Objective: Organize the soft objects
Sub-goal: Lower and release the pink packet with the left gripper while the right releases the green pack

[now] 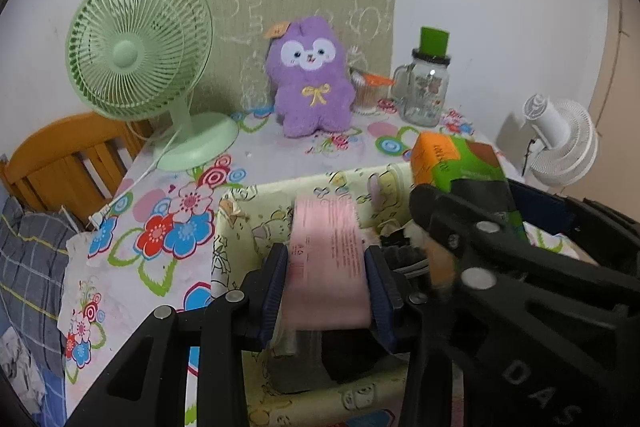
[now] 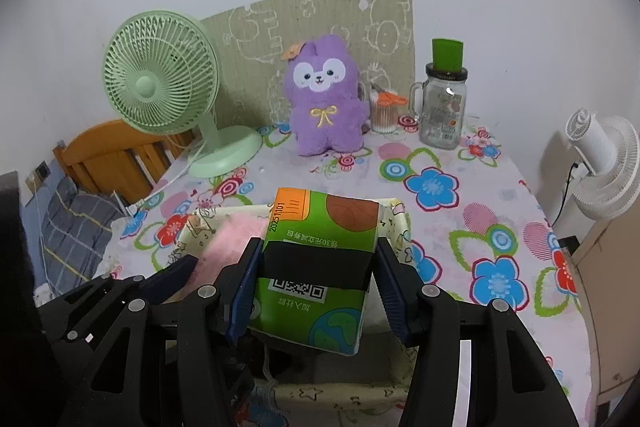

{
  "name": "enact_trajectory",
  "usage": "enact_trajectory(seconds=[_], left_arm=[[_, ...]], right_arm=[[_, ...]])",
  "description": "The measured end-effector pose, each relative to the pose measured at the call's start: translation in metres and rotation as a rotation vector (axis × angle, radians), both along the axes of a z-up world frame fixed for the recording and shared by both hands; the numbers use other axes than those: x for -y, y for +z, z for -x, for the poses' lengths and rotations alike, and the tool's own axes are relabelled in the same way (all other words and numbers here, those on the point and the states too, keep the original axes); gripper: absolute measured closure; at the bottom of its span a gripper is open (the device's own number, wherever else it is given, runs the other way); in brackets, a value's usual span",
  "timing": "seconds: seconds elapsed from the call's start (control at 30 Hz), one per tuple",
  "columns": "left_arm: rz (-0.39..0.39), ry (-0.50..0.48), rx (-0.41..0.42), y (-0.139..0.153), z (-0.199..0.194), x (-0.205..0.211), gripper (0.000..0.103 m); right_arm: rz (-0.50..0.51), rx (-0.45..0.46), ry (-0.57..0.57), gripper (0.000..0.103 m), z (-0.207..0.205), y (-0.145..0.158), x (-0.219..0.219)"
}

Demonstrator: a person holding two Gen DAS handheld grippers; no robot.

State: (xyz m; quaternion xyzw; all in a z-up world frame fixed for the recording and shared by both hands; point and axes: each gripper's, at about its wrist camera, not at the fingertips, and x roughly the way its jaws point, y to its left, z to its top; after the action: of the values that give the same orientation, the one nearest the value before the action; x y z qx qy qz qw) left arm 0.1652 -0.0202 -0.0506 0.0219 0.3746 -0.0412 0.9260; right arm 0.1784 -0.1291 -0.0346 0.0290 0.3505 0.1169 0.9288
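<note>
While your left gripper (image 1: 326,287) pinches the pink pack (image 1: 326,259) over the fabric bin (image 1: 236,227), your right gripper (image 2: 316,279) clamps the green tissue pack (image 2: 320,251) just beside it. Bare tablecloth (image 2: 460,227) lies beyond the bin's far rim.

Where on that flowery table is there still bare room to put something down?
Free: the tablecloth right of the storage box, toward the white fan, and the strip between box and purple plush. Crowded: the back row of green fan, plush, swab cup, glass jar.
</note>
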Motion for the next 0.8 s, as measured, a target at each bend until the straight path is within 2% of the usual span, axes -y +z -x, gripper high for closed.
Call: enact_trajectory(seconds=[0.13,0.2,0.23,0.27,0.33,0.43,0.53,0.67,0.8], left_arm=[[-0.012,0.015,-0.028,-0.010,-0.007,-0.002,0.061],[-0.007,0.016,-0.035,-0.012,-0.007,-0.003,0.051],[-0.005,0.019,-0.035,-0.012,-0.007,-0.004,0.040],[-0.003,0.019,-0.033,-0.011,-0.006,-0.005,0.036],[-0.002,0.025,-0.024,-0.009,-0.004,-0.007,0.034],[0.001,0.028,-0.022,-0.008,-0.002,-0.011,0.026],[-0.007,0.011,-0.030,-0.008,0.000,-0.012,0.025],[-0.003,-0.024,-0.037,-0.008,0.002,-0.012,0.018],[-0.018,-0.018,-0.034,-0.007,0.004,-0.010,0.017]], right_arm=[[-0.007,-0.025,0.007,0.046,-0.008,-0.008,-0.001],[-0.009,-0.034,0.010,0.046,-0.010,-0.010,-0.002],[-0.011,-0.037,0.013,0.046,-0.011,-0.011,-0.003],[-0.012,-0.039,0.015,0.046,-0.012,-0.012,-0.004],[-0.010,-0.038,0.022,0.046,-0.013,-0.012,-0.006],[-0.010,-0.035,0.035,0.046,-0.015,-0.011,-0.012],[-0.008,-0.032,0.045,0.046,-0.016,-0.011,-0.018],[-0.016,-0.050,0.054,0.046,-0.019,-0.014,-0.021],[-0.018,-0.068,0.068,0.046,-0.024,-0.019,-0.024]])
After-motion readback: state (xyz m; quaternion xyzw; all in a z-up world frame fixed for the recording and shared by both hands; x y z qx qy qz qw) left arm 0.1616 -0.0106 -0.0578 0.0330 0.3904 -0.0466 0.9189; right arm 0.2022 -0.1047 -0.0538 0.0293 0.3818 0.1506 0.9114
